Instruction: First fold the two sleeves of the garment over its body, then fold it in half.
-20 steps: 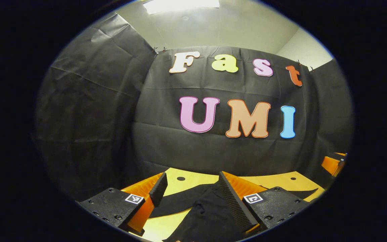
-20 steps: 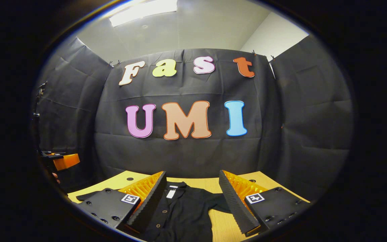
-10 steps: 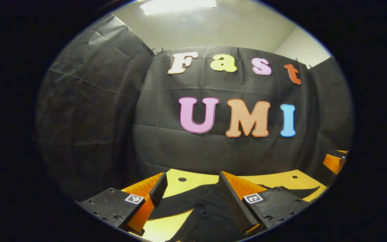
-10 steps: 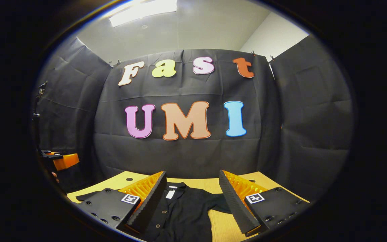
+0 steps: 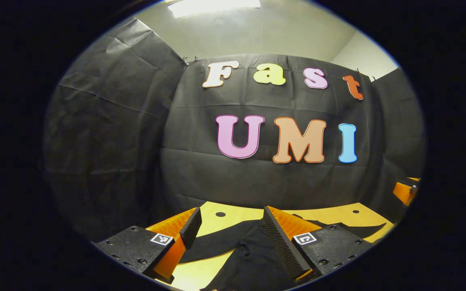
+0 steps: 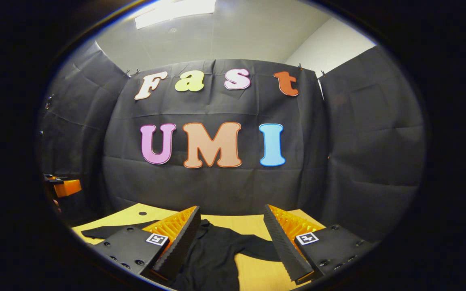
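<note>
Right tool (image 6: 229, 226) swung rightward; garment (image 6: 217, 250) collar label gone from sight.

Right hand-held gripper (image 6: 229, 234), fingers wide apart, above a black garment (image 6: 217, 254) on the wooden table (image 6: 253, 275).

Garment (image 6: 212, 254) lower body beyond the bottom edge

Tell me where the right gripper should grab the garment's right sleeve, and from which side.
Pinch the sleeve near its outer end, coming down from above. It lies flat on the table, spread away from the garment, so probably only its free edge can be lifted. The right gripper hangs open above it.
</note>
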`<state>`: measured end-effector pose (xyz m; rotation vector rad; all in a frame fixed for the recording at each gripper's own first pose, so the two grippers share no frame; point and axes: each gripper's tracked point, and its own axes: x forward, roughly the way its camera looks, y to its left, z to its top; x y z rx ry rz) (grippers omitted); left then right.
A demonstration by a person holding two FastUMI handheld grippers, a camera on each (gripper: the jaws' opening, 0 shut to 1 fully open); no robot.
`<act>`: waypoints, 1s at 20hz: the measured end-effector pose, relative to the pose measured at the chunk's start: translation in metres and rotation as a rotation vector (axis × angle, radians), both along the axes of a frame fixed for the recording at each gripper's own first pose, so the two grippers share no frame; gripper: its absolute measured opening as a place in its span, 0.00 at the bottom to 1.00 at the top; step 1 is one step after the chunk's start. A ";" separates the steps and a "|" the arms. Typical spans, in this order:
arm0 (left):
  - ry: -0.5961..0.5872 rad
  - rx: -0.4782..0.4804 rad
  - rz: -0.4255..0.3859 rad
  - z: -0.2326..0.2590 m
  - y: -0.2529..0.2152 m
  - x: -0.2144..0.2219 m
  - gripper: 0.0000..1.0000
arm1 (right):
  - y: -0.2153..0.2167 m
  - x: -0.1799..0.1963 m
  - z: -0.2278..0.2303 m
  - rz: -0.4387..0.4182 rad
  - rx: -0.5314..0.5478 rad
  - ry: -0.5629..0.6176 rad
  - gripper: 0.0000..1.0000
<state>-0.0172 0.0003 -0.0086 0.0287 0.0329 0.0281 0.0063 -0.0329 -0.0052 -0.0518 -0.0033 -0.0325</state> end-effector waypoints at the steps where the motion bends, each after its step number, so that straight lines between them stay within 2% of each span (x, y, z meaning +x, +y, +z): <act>1: 0.000 -0.004 0.004 0.000 0.000 0.000 0.92 | -0.009 0.003 0.002 -0.014 -0.002 -0.006 1.00; 8: -0.001 0.031 0.037 0.001 0.002 0.001 0.92 | -0.091 0.031 -0.014 -0.160 -0.026 0.024 0.98; 12: 0.006 0.036 0.059 -0.003 0.001 0.000 0.92 | -0.133 0.048 -0.030 -0.207 -0.052 0.074 0.98; 20: 0.021 0.061 0.134 -0.005 0.013 -0.003 0.92 | -0.216 0.087 -0.080 -0.312 0.008 0.188 0.98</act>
